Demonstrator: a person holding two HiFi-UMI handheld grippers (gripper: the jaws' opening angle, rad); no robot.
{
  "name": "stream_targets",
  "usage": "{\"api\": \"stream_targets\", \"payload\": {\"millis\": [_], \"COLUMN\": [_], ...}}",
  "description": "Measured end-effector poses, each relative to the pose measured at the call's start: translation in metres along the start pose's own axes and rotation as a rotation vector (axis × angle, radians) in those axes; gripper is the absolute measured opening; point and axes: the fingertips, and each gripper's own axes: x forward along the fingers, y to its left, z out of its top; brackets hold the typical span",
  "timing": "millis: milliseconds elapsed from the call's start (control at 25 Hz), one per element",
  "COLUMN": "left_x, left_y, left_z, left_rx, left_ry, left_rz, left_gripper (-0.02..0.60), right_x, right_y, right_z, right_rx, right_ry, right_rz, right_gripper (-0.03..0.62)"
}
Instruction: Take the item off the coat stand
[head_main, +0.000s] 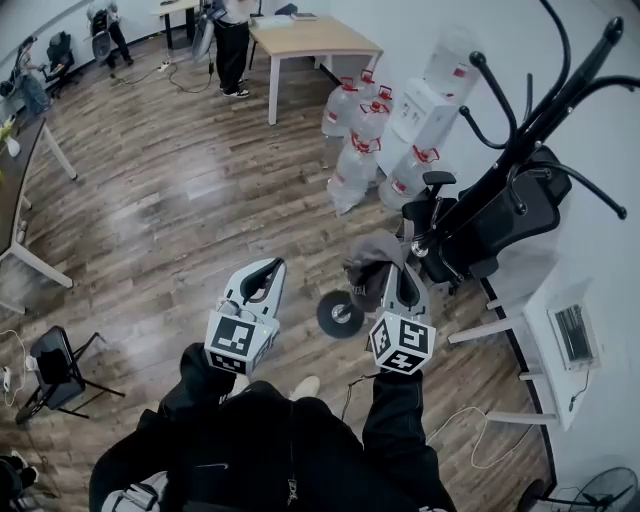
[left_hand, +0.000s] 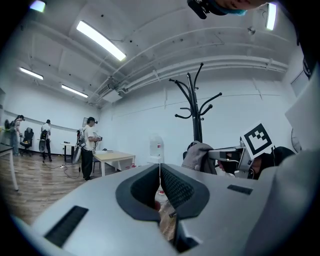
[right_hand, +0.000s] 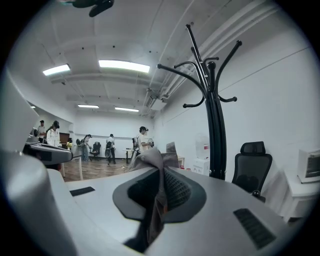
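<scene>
A black coat stand (head_main: 520, 150) rises at the right, its curved hooks bare in the head view. My right gripper (head_main: 405, 278) is shut on a grey cap (head_main: 372, 266), held left of the stand's pole and apart from the hooks. In the right gripper view the cap's fabric (right_hand: 152, 161) is pinched between the pads of my right gripper (right_hand: 161, 172), with the stand (right_hand: 215, 125) just to the right. My left gripper (head_main: 262, 282) hangs to the left with jaws together and nothing in them. The left gripper (left_hand: 160, 167) view shows the cap (left_hand: 199, 156) and stand (left_hand: 196, 110) ahead.
A black office chair (head_main: 500, 215) stands by the stand. Several water bottles (head_main: 360, 140) and a dispenser (head_main: 430, 95) line the wall. A dark round disc (head_main: 340, 313) lies on the wood floor. A white desk (head_main: 540, 300) is at the right, a table (head_main: 310, 40) and people (head_main: 230, 40) far back.
</scene>
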Motion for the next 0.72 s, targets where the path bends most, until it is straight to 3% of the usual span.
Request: {"api": "stream_targets", "payload": {"millis": [320,720], "left_x": [-0.003,0.004], "left_y": [-0.007,-0.058], "left_z": [0.005,0.003], "left_rx": [0.02,0.051], "left_ry": [-0.003,0.003], "left_rz": [-0.124,-0.331], "left_gripper": [0.025,0.025], "right_x": [-0.044,-0.111], "right_y": [0.005,-0.013], "right_z": [0.002,-0.012], "right_rx": [0.021,0.042], "right_ry": [-0.016,-0.009], "right_rz": [-0.115,-0.287], "right_gripper": [0.028,0.029]}}
